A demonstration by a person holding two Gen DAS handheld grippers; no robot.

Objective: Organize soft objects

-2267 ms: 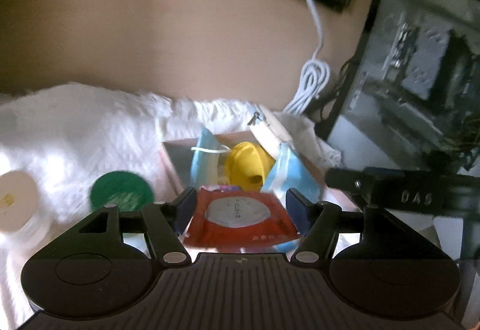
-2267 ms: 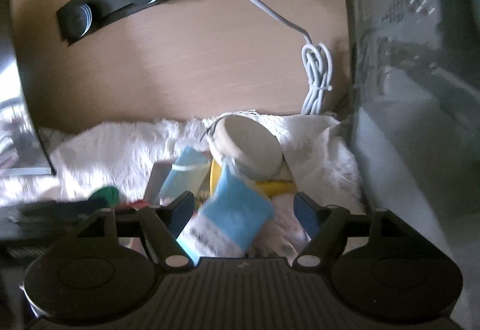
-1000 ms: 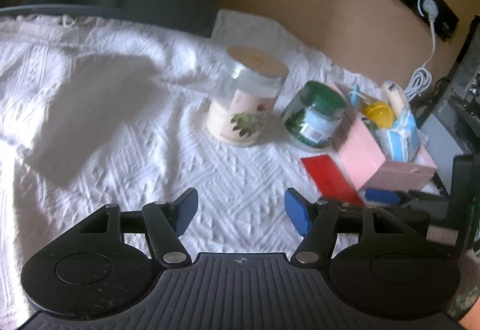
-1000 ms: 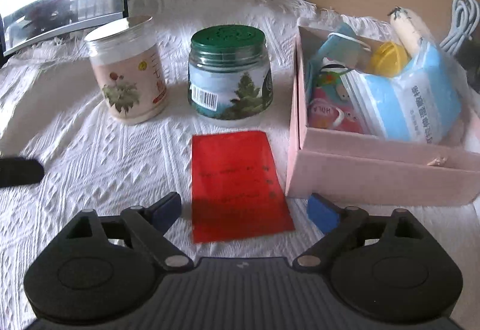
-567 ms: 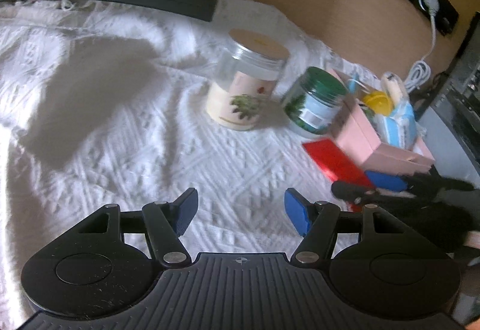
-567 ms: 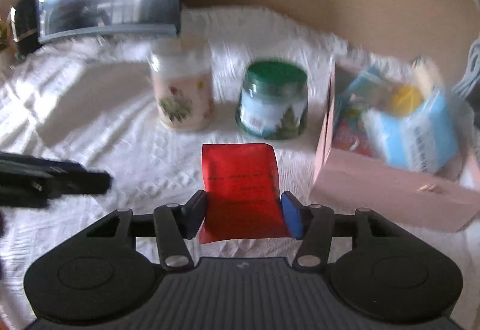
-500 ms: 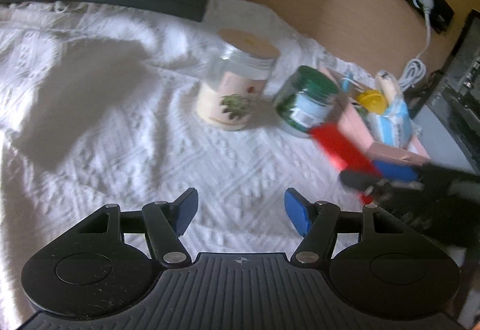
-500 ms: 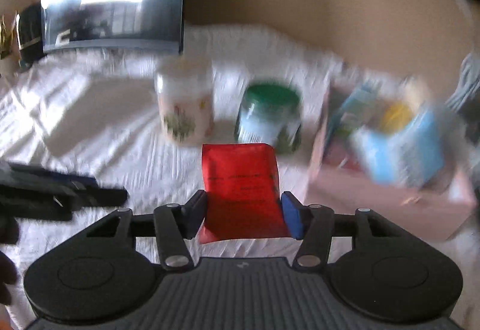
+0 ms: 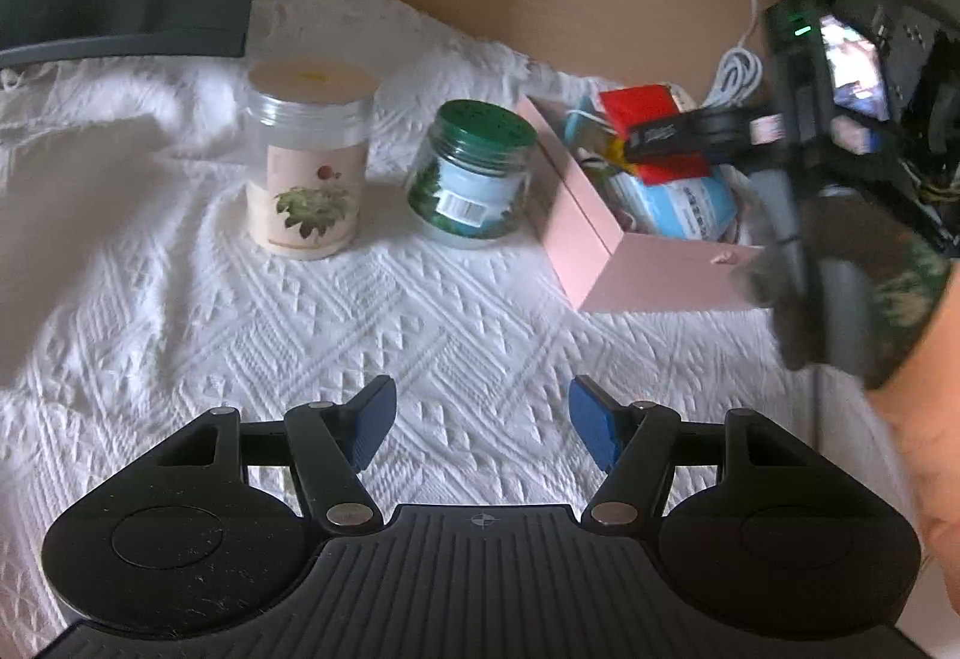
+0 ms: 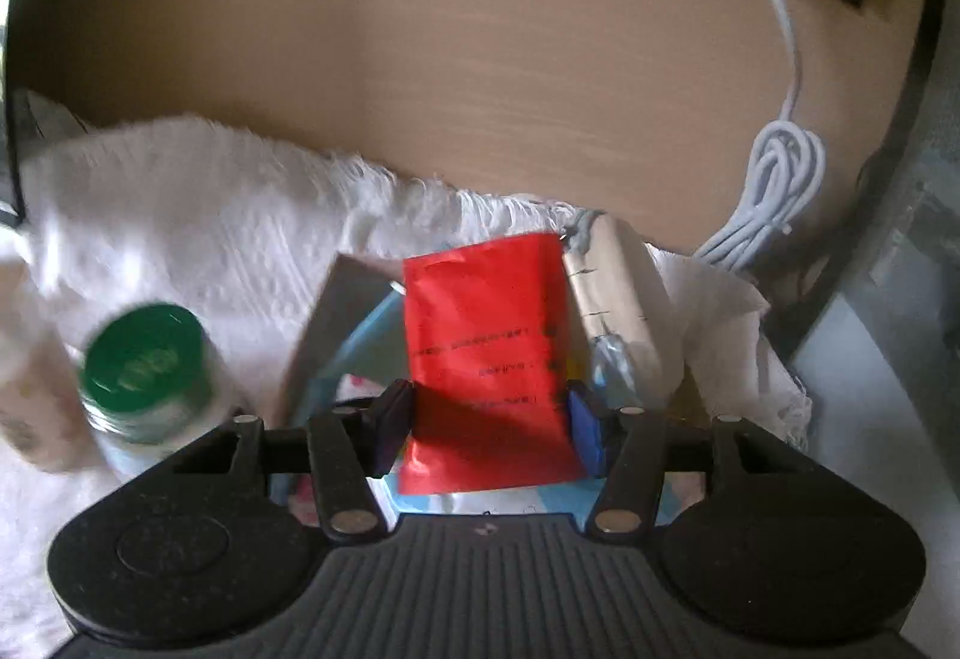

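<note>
**Red packet held over the pink box**

A white textured woven cloth (image 9: 312,335) is covering the work surface, and a tan wood-grain panel (image 10: 480,59) is standing behind it, with a coiled white power cable (image 10: 774,179) hanging down in front of that panel.

In the left wrist view, the left gripper (image 9: 482,422) is hovering above bare cloth at 6 o'clock with its blue-padded fingers standing well apart and gripping nothing. Beyond it, at about 11 o'clock, a clear plastic jar with a cream lid and a floral label (image 9: 309,158) is standing upright. Just beside it, toward 12 o'clock, a squat glass jar with a perforated green lid (image 9: 474,173) is also standing upright. A pink rectangular cardboard box (image 9: 606,251) is sitting at 1 o'clock, close beside the green-lidded jar, and a light blue soft pack (image 9: 684,200) is lying inside it among other soft items that are too blurred to name.

The right gripper (image 10: 489,428) is reaching in from 3 o'clock in the left wrist view, carried by a hand in a dark patterned glove (image 9: 864,287). Its fingers are pressing on both side edges of a flat red foil packet with dark printed lines (image 10: 486,353), clamping it between the pads. The packet is hanging above the open top of the box, over the blue pack, with a beige padded item (image 10: 618,299) just beside it at 2 o'clock in the right wrist view.
</note>
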